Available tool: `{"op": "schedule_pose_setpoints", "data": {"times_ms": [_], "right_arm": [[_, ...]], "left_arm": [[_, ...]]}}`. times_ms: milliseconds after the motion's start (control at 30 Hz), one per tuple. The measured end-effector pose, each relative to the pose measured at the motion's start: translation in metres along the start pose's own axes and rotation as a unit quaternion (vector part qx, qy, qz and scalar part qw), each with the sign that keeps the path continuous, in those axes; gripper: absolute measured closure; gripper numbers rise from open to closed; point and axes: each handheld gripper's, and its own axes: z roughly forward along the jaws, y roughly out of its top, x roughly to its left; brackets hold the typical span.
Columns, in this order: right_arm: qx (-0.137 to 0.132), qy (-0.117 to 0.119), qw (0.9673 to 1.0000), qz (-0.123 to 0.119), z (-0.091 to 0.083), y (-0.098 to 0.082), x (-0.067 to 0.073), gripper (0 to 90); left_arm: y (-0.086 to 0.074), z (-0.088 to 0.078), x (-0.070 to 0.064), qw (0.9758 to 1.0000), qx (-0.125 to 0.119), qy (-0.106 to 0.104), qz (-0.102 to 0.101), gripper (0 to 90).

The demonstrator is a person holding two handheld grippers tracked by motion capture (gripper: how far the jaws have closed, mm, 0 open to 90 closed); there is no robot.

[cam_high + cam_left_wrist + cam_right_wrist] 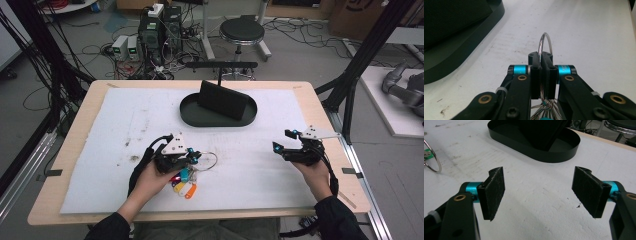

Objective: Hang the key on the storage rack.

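A large metal key ring (209,160) with several coloured key tags (184,186) lies on the white mat at the front left. My left gripper (194,157) is shut on the ring; in the left gripper view the ring (545,41) arches up out of the closed jaws of the left gripper (540,60), with thin wire loops bunched below them. My right gripper (281,141) is held over the mat at the front right, open, with nothing between its fingers. In the right gripper view its pads (495,191) stand wide apart around the right gripper's midpoint (541,192), and the ring (433,158) shows at the far left.
A black oval tray (192,117) with a tilted black block (222,100) in it sits at the middle back of the mat; the tray (559,152) lies ahead of the right gripper and the tray (461,53) to the left of the left one. Beyond the table are a stool and cables.
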Motion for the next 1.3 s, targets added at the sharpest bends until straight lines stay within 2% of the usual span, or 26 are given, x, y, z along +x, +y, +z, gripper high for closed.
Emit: {"op": "schedule_pose_setpoints", "data": {"times_ms": [300, 633, 967, 1300], "right_arm": [[-0.002, -0.003, 1.0, 0.002, -0.001, 0.0, -0.001, 26.9], [0.0, -0.005, 1.0, 0.005, -0.001, -0.001, -0.002, 26.9], [-0.001, -0.007, 1.0, 0.007, -0.001, -0.001, -0.002, 26.9], [-0.001, -0.01, 0.9999, 0.006, -0.001, -0.001, -0.003, 27.0]], "left_arm": [[0.003, -0.006, 0.002, 0.9998, -0.021, 0.001, -0.004, 86.6], [0.014, -0.024, 0.009, 0.9981, -0.057, 0.019, -0.012, 86.6], [0.028, -0.042, 0.018, 0.9949, -0.09, 0.045, -0.012, 86.6], [0.043, -0.053, 0.037, 0.9906, -0.111, 0.077, -0.021, 86.6]]}}
